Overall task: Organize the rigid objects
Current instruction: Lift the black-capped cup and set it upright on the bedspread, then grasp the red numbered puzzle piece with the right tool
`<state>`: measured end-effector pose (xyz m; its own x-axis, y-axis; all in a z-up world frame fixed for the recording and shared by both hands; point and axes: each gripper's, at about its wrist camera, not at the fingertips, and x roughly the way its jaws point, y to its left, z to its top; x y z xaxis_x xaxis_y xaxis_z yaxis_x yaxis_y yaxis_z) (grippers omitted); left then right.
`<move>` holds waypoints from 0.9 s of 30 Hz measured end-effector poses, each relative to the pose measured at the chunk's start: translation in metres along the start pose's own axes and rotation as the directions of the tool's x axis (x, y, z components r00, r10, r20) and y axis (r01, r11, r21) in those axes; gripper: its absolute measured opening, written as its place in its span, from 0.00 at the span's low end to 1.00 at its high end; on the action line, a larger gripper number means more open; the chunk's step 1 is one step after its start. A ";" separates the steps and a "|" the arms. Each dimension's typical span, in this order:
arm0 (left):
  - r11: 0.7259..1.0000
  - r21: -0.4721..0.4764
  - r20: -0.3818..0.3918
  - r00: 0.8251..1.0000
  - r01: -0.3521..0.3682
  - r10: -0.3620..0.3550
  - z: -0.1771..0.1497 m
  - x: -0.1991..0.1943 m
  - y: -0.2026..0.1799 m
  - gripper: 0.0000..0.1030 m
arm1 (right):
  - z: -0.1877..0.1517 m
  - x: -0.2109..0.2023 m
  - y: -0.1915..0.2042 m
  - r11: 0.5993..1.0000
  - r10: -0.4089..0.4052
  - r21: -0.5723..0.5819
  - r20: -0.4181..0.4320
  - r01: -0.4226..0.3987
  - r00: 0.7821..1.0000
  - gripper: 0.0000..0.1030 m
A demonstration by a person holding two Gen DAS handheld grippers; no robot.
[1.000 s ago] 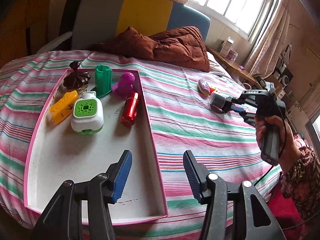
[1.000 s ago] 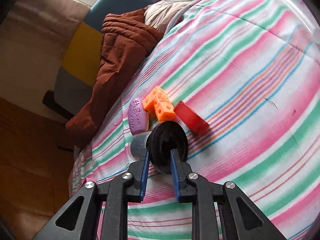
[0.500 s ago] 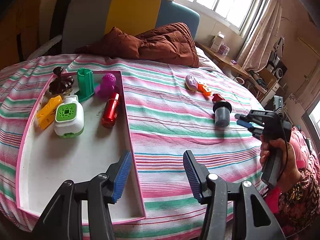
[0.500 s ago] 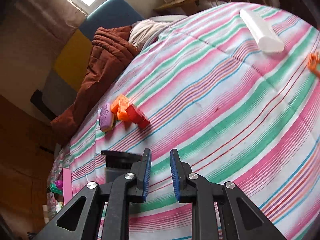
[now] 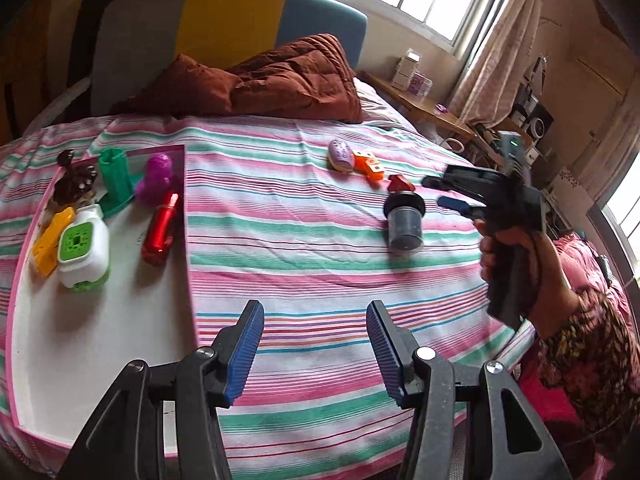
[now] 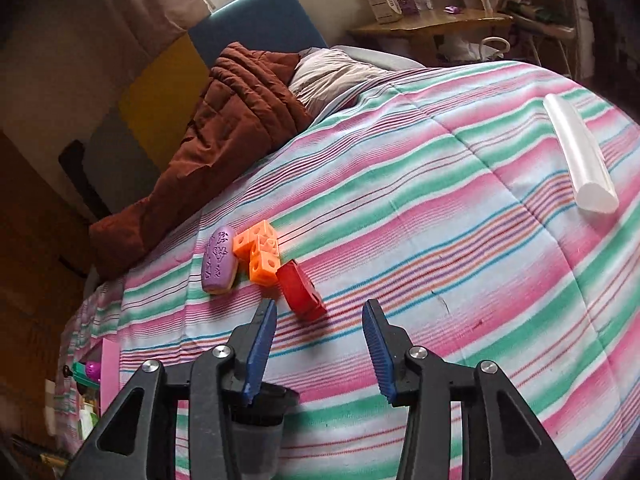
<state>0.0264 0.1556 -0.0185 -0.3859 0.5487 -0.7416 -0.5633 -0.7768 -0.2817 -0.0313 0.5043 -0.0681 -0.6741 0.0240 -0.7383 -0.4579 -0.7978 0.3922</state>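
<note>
Red block (image 6: 301, 290) beside orange cubes (image 6: 259, 257)

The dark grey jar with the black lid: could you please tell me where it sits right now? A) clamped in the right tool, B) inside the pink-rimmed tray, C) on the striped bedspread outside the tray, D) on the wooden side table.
C: the dark grey jar rests on the striped bedspread, well apart from the tray, and nothing is between the right tool's opening jaws.

My left tongs (image 5: 315, 346) stand wide open and empty, pitched downward, while my right tongs (image 6: 319, 350), hand-held (image 5: 516, 256), are opening with nothing between them.
</note>
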 end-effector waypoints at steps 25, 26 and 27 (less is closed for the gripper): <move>0.997 0.077 -0.045 0.999 -0.024 0.027 0.001 0.015 -0.027 0.52 | 0.024 0.053 0.003 0.966 -0.135 -0.229 -0.044 0.121 0.990 0.48; 0.997 0.075 -0.048 0.998 -0.023 0.027 0.002 0.015 -0.027 0.52 | 0.024 0.054 0.002 0.964 -0.133 -0.239 -0.041 0.119 0.990 0.46; 0.997 0.074 -0.050 0.998 -0.020 0.024 0.002 0.017 -0.028 0.52 | 0.024 0.053 0.001 0.962 -0.125 -0.249 -0.034 0.113 0.992 0.37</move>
<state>0.0340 0.1872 -0.0214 -0.3625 0.5137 -0.7777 -0.6079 -0.7628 -0.2205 -0.0814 0.5188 -0.0938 -0.5912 0.1032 -0.7999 -0.3725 -0.9146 0.1573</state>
